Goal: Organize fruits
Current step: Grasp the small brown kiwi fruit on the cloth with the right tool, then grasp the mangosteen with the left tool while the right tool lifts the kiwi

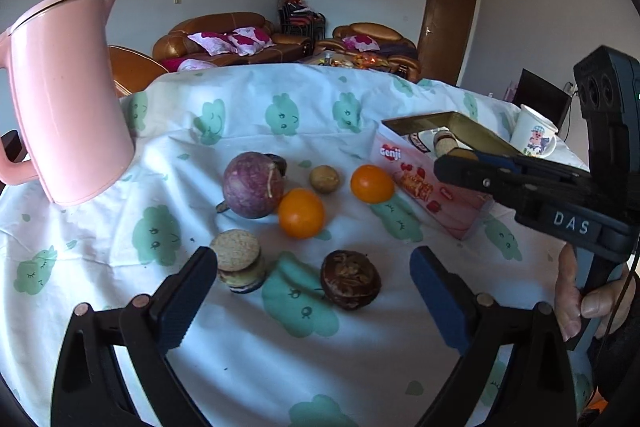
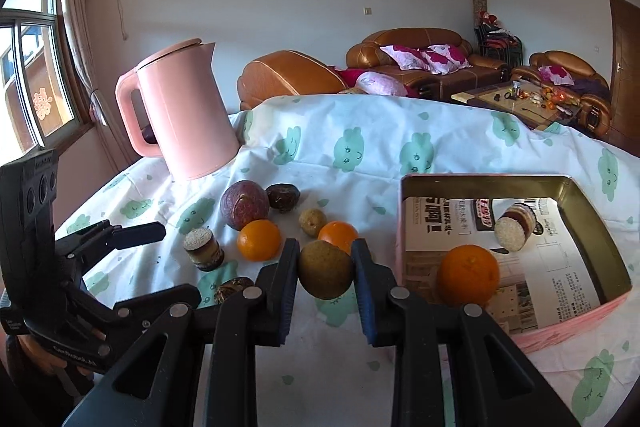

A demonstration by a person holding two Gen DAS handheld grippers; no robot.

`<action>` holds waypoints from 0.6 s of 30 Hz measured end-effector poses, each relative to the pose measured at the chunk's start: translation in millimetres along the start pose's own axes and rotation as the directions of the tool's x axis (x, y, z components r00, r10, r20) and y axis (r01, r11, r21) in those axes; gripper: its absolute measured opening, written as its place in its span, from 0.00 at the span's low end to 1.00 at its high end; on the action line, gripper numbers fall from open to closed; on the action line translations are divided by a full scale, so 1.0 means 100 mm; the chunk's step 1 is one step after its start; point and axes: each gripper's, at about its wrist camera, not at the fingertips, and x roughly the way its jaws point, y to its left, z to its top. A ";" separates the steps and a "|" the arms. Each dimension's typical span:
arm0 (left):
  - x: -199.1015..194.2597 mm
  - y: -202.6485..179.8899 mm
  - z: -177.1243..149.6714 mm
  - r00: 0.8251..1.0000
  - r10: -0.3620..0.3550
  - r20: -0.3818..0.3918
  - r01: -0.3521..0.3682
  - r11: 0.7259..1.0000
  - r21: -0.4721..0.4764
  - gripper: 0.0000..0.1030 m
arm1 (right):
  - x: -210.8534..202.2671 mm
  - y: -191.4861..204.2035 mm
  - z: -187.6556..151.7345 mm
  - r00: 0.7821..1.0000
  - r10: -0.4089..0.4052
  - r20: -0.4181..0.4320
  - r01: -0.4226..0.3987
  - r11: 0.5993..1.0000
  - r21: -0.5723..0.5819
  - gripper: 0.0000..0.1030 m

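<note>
Gripping a round olive-brown fruit (image 2: 326, 269) between their pads, the right tongs (image 2: 325, 269) hang above the table (image 2: 360, 155), which is draped in a white cloth with green cloud faces. The move ahead turns on one relation: the open pink rectangular tin box (image 2: 602, 239) lies to the right of the held fruit and a little beyond it, its long axis running away from the camera, its near left corner just beside the right pad. A short carry rightward and forward over the rim should bring the fruit above the paper-lined floor, I judge. The right hand is plainly the nearer one to the box. The left tongs (image 1: 312, 283) stand wide apart and grip nothing, poised over a dark brown wrinkled fruit (image 1: 350, 279) between their tips.

Counted from the right wrist view:
- oranges, three: one (image 2: 468, 275) in the box, two (image 2: 259, 239) (image 2: 337, 231) on the cloth
- small brown round fruits, two: the held one and one (image 2: 313, 221) on the cloth
- large purple round fruit (image 2: 244, 205), one
- dark glossy date-like fruit (image 2: 283, 197), one
- small cork-topped jars, two: one (image 2: 512, 229) lying in the box, one (image 2: 204, 249) upright on the cloth
- tall pink plastic kettle (image 2: 184, 115), one
</note>
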 end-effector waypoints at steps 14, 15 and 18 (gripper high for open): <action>0.51 -0.35 -0.01 0.978 0.114 -0.177 -0.095 0.989 0.115 0.61 | -0.14 -0.11 0.01 1.000 -0.012 0.018 0.012 1.000 0.000 0.28; 0.52 -0.35 -0.01 0.978 0.106 -0.177 -0.087 0.990 0.111 0.58 | -0.13 -0.10 0.00 1.000 -0.009 0.016 0.009 1.000 -0.005 0.28; 0.51 -0.34 -0.01 0.981 0.068 -0.180 -0.050 0.994 0.098 0.42 | -0.13 -0.05 -0.02 1.000 -0.009 0.015 0.010 1.000 -0.030 0.28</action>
